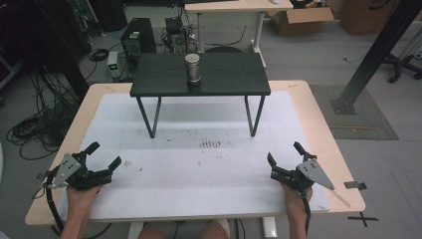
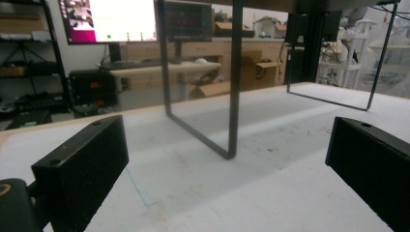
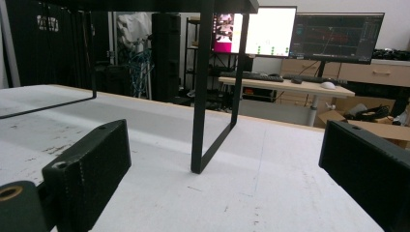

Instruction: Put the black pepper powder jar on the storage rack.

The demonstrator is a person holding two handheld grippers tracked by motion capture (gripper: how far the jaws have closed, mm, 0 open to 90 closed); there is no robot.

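Observation:
A metal can stands upright on a small black raised shelf at the far side of the table. My left gripper rests near the front left corner of the white mat, open, with nothing between its jaws. My right gripper sits near the front right, also open and empty. In the left gripper view the black jaws frame one leg loop of the shelf. In the right gripper view the jaws frame another shelf leg.
A white mat with dark scuffs covers the wooden table. Beyond the table are a computer tower, cables, a desk and cardboard boxes. A black post rises at the right.

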